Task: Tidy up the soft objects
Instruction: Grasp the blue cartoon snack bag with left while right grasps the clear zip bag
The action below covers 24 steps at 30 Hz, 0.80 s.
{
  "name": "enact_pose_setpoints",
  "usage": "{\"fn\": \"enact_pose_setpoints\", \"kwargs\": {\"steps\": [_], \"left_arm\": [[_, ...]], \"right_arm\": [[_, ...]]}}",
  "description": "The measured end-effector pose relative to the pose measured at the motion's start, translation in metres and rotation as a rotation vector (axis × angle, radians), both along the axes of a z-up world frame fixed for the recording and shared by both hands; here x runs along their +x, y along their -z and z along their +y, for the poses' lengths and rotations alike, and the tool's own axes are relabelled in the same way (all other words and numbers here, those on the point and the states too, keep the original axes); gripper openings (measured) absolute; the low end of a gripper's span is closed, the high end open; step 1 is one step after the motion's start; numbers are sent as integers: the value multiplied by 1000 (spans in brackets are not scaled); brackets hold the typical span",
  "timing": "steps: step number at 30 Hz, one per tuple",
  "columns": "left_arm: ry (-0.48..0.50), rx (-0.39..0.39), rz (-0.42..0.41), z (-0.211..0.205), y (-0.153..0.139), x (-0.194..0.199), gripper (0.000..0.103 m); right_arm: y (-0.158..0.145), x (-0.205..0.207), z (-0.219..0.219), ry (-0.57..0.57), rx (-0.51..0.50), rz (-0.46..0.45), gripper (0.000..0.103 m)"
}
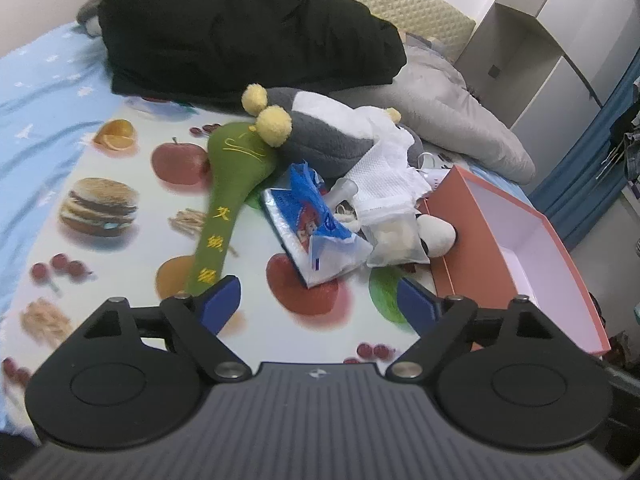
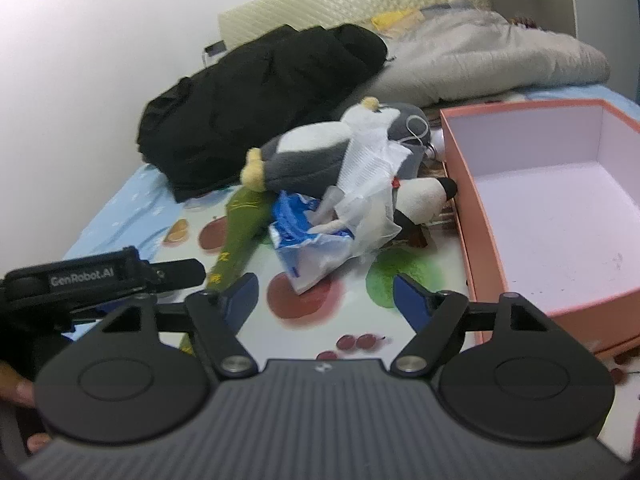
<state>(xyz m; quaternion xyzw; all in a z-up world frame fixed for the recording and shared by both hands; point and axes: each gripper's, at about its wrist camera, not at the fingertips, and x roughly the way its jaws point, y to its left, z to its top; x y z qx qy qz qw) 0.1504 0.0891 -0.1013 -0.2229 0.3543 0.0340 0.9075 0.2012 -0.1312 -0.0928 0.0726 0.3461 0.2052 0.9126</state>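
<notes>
A pile of soft things lies mid-bed: a grey and white plush penguin [image 1: 324,136] [image 2: 304,152], a long green plush [image 1: 228,200] [image 2: 240,228], a blue and white plastic pack [image 1: 312,224] [image 2: 308,240], white tissue [image 1: 384,176] [image 2: 368,176] and a small clear bag [image 1: 396,240]. An open pink box [image 1: 516,232] [image 2: 560,208] stands to the pile's right. My left gripper [image 1: 320,304] is open and empty, just short of the pile. My right gripper [image 2: 324,296] is open and empty, in front of the pile. The left gripper's body [image 2: 96,276] shows at the right view's left edge.
A black jacket [image 1: 240,28] [image 2: 260,96] and a grey quilt [image 1: 448,108] [image 2: 480,60] lie behind the pile. A fruit-print sheet [image 1: 120,208] [image 2: 320,328] covers the bed. A white cabinet [image 1: 540,40] stands at the far right, beside a blue curtain [image 1: 592,168].
</notes>
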Motion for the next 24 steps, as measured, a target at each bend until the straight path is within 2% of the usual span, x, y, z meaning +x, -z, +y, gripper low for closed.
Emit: {"fn": "enact_pose_setpoints", "kwargs": {"steps": [5, 10, 13, 17, 22, 24], "left_arm": [[8, -50, 3, 8, 17, 35, 81], [21, -103, -1, 14, 35, 73, 77], [18, -109, 1, 16, 46, 93, 73], [14, -129, 3, 16, 57, 114, 70], [26, -165, 23, 11, 70, 134, 65], [16, -149, 33, 7, 75, 138, 60]], "right_arm": [[21, 30, 5, 21, -7, 39, 70], [36, 56, 16, 52, -18, 20, 70], [48, 75, 18, 70, 2, 57, 70], [59, 93, 22, 112, -15, 45, 70], [72, 114, 23, 153, 12, 64, 70], [74, 119, 23, 153, 27, 66, 64]]}}
